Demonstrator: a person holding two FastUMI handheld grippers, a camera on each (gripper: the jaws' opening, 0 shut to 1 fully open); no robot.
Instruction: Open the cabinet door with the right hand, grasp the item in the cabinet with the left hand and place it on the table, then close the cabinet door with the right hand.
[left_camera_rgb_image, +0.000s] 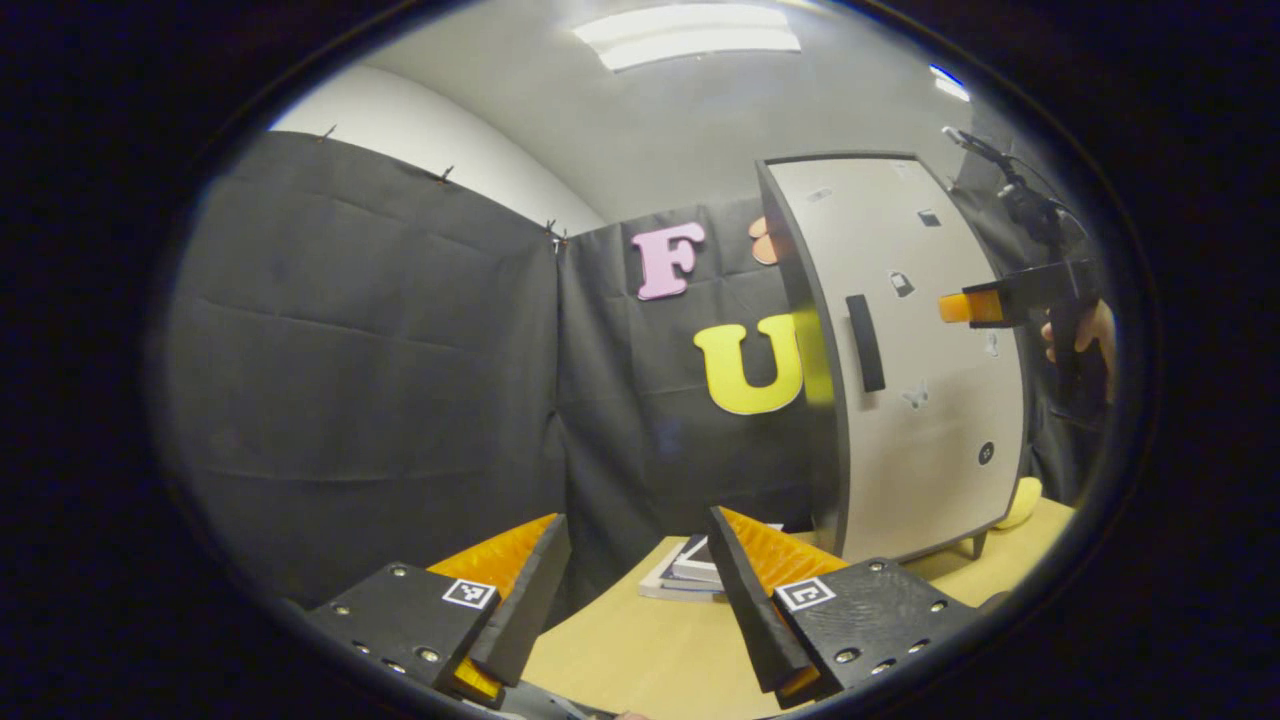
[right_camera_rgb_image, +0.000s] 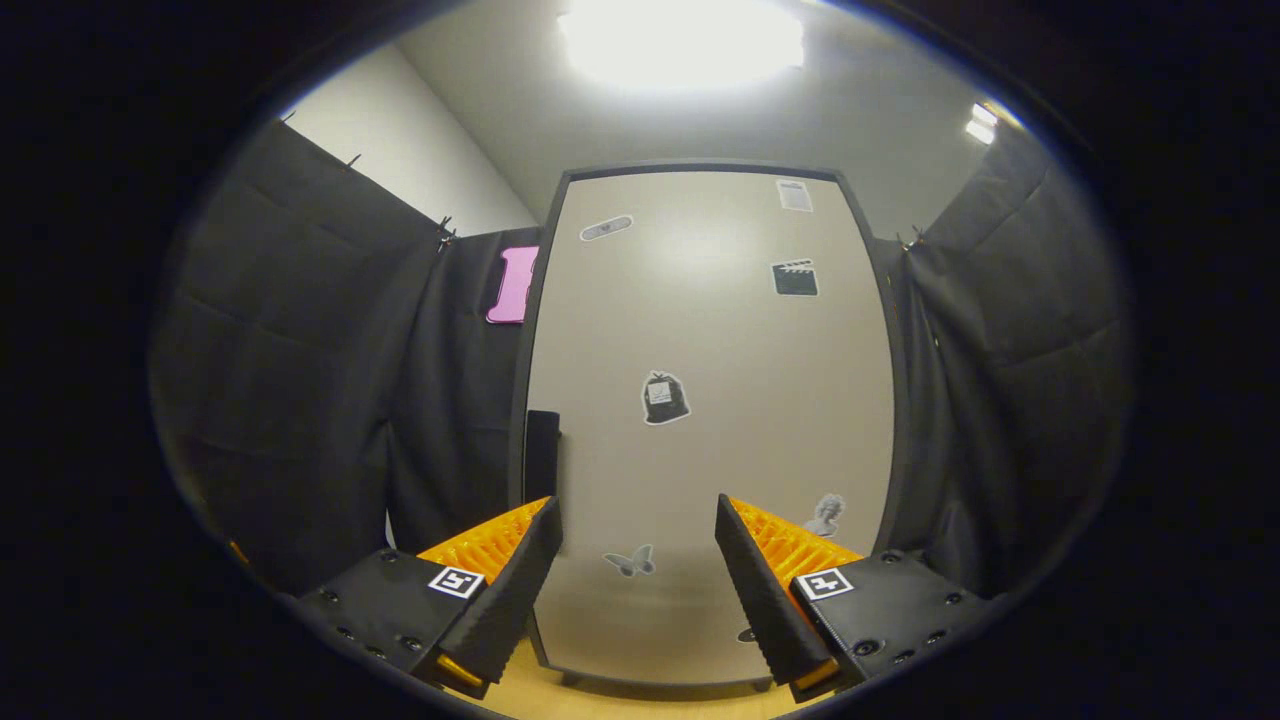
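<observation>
Left gripper (left_camera_rgb_image: 640, 560) fingers spread, nothing between them, hovering above the wooden table (left_camera_rgb_image: 660, 660). Right gripper (right_camera_rgb_image: 638, 560) likewise spread wide and empty, facing the cabinet door (right_camera_rgb_image: 710, 420) square-on. In the left gripper view the right gripper (left_camera_rgb_image: 955, 308) shows farther off, held by a hand (left_camera_rgb_image: 1085, 335), level with the upper part of the door and right of the handle (left_camera_rgb_image: 866, 343), not touching it as far as I can tell. Cabinet (left_camera_rgb_image: 900, 360) stands on the table, door shut, dark vertical handle (right_camera_rgb_image: 542, 455) on its left edge in the right gripper view. Small stickers (right_camera_rgb_image: 665, 398) scattered over the door front. Item inside the cabinet is hidden behind the shut door. Stack of books (left_camera_rgb_image: 690, 572) lies on the table left of the cabinet base. Yellow object (left_camera_rgb_image: 1022, 502) just behind the cabinet's right foot, can't tell what it is.
</observation>
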